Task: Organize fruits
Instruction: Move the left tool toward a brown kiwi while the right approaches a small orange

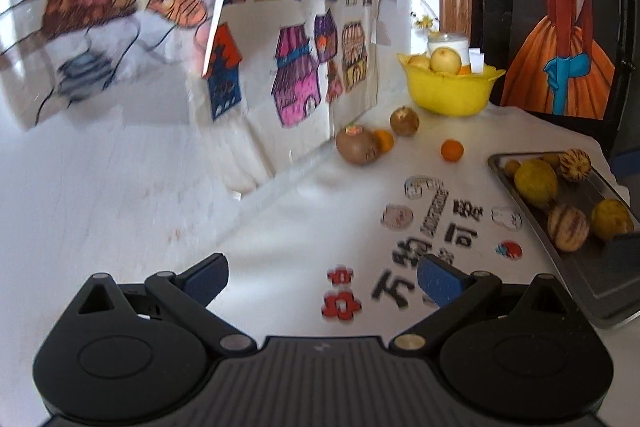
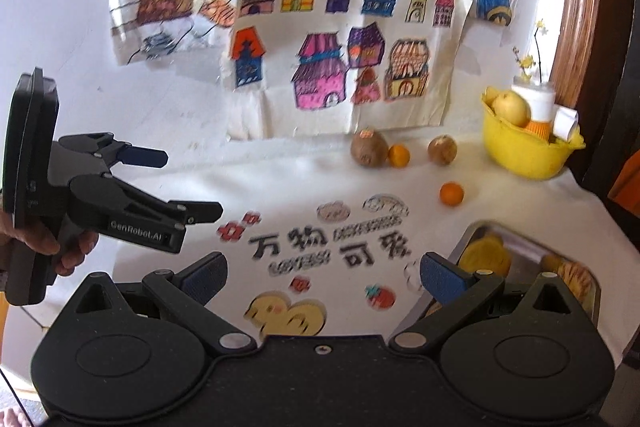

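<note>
1. Yellow bowl [image 2: 532, 151] of fruit sits far right; metal tray [image 1: 560, 247] with fruit sits near right.
2. Kiwis [image 2: 369, 149] and oranges [image 2: 452, 193] lie loose between.
3. Left gripper [image 1: 322, 281] and right gripper [image 2: 322, 279] both hover released, empty.

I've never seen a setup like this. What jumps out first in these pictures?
Bright children's drawings of coloured houses cover the back wall. Below them, kiwis and small oranges lie loose on the white table, with a yellow bowl of fruit at the far right and a metal tray of fruit nearer. Both grippers, left and right, hover empty, jaws open.
</note>
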`<move>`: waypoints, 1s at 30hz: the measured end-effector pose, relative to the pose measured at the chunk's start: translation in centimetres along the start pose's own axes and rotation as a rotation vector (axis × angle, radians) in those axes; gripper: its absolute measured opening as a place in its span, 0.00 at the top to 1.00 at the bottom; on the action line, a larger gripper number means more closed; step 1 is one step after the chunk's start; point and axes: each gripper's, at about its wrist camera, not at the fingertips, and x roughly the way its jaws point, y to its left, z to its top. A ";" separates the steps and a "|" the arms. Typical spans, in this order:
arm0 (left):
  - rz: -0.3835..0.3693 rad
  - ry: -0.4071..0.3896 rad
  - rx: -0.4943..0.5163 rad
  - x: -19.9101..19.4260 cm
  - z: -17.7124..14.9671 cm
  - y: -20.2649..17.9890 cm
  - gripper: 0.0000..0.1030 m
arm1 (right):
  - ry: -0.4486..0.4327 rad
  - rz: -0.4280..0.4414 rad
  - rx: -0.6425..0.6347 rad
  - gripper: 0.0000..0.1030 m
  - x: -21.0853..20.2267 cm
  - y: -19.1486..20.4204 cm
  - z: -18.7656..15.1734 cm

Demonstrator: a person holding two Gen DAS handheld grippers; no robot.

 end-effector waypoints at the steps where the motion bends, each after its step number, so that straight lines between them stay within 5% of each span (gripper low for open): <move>1: -0.004 -0.015 0.009 0.3 0.3 0.0 0.00 | -0.005 -0.002 -0.004 0.01 0.3 -0.4 0.5; 13: -0.101 -0.131 0.127 9.0 4.8 -1.2 0.00 | 0.008 -0.010 -0.186 0.01 6.7 -7.1 5.2; 17: -0.117 -0.102 0.136 12.4 5.7 -1.9 0.00 | 0.054 -0.014 -0.281 0.01 9.7 -9.2 5.7; 30: -0.025 0.014 -0.004 19.2 7.3 -4.0 0.01 | 0.133 0.034 -0.225 0.12 17.8 -14.5 5.8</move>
